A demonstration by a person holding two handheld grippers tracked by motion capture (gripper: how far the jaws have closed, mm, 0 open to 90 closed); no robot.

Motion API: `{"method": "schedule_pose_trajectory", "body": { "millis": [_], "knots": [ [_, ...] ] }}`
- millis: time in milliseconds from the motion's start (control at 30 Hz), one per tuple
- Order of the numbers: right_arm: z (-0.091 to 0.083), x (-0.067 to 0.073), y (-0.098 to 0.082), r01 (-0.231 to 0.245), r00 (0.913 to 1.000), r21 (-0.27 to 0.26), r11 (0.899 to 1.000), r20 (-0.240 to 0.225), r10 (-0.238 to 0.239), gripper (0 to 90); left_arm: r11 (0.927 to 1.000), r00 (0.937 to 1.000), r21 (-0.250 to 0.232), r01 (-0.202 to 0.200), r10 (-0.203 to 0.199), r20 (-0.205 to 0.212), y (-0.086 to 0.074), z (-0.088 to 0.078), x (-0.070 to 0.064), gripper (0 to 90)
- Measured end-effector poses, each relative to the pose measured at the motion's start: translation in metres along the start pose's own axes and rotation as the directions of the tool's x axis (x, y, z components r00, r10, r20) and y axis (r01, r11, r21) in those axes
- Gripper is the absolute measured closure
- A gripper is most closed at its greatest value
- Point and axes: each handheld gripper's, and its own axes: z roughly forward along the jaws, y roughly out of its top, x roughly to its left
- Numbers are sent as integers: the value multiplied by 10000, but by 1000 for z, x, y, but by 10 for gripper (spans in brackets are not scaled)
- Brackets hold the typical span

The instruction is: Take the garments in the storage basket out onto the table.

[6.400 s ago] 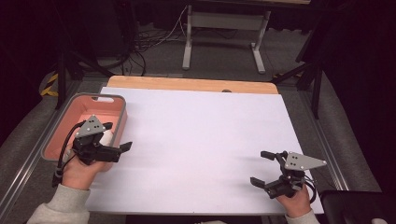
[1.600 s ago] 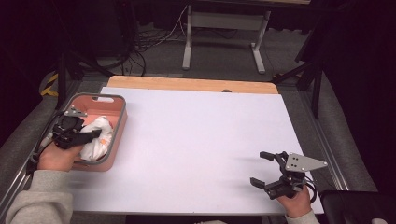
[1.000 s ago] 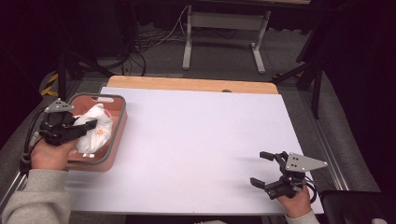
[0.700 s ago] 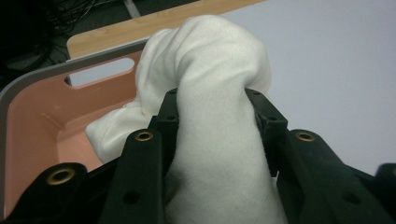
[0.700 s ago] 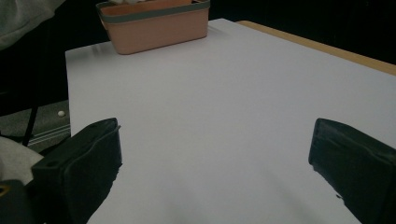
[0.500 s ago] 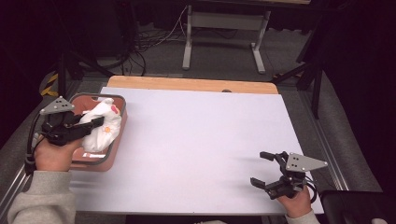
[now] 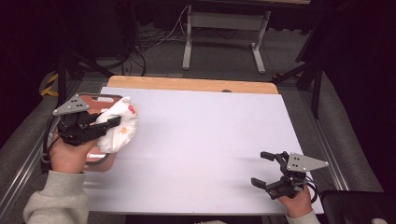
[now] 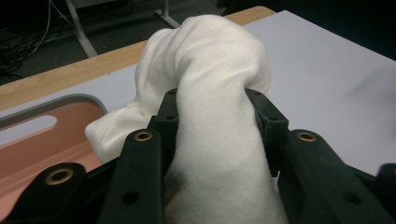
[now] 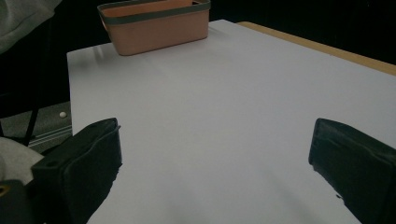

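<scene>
While the left gripper [image 7: 105, 125] is clamped on a bundle of white cloth [image 7: 120, 129], the cloth hangs lifted over the right rim of a salmon-pink basket [image 7: 95, 99] at the left edge of the white table [image 7: 205, 140]. Small red and yellow marks show on the cloth. At the near right corner, the right gripper [image 7: 264, 169] rests low over the bare table, its jaws wide apart with nothing between them.
</scene>
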Motion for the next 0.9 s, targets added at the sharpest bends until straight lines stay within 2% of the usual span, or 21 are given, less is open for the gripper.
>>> {"method": "schedule_pose_trajectory", "body": {
  "millis": [100, 233, 433, 600, 633, 733, 900],
  "knots": [
    [0, 0, 0, -6, 10000, 0, 10000, -16, 6, 28, 10000, 9999, -43, -37, 37, 131, 2, 4, -5, 632],
    [1, 0, 0, -10, 10000, 4, 10000, -47, 10, 28, 9997, 9984, -225, -70, 83, 562, 10, 14, -18, 632],
    [0, 0, 0, -15, 10000, -10, 10000, -74, 15, 27, 9996, 9954, -217, -186, 206, 940, 15, 28, -32, 631],
    [-1, -1, -1, -30, 10000, -14, 10000, -64, 29, 27, 9991, 9904, -168, -394, 412, 1318, 21, 46, -50, 630],
    [-1, -1, -1, -30, 10000, -14, 10000, -64, 29, 27, 9991, 9904, -168, -394, 412, 1318, 21, 46, -50, 630],
    [-2, -1, -1, -54, 10000, -26, 10000, -74, 54, 28, 9982, 9860, -127, -579, 592, 1560, 24, 57, -62, 630],
    [-2, -1, -1, -62, 9999, -17, 10000, -98, 61, 28, 9970, 9820, -120, -769, 778, 1723, 26, 66, -71, 629]
  ]
}}
